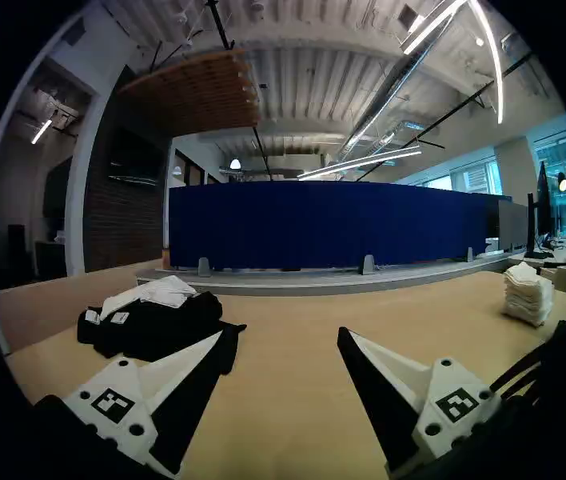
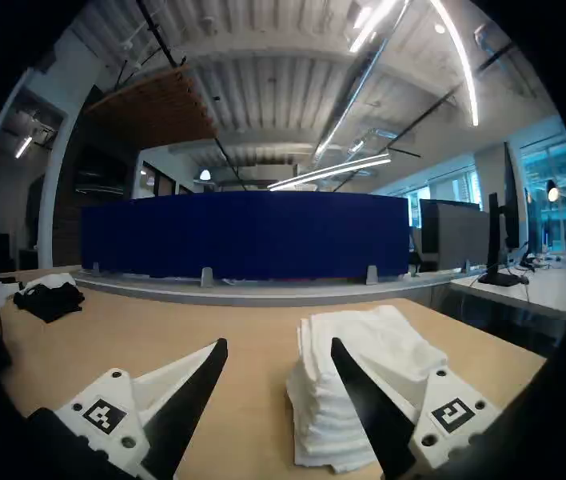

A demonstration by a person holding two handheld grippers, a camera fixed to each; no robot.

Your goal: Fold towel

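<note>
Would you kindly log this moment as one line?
left claw open | right claw open, facing white towel stack | stack on wooden table | black-and-white cloth pile apart

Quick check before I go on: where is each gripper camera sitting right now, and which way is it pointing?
Left gripper view: rides the left gripper, low over the table, facing the blue partition; own open fingers below, dark cloth pile near at image left, white towel stack far right.
Right gripper view: rides the right gripper, same heading; own open fingers, white towel stack just ahead, dark cloth pile far left.
Shared: table, blue partition, both piles.
</note>
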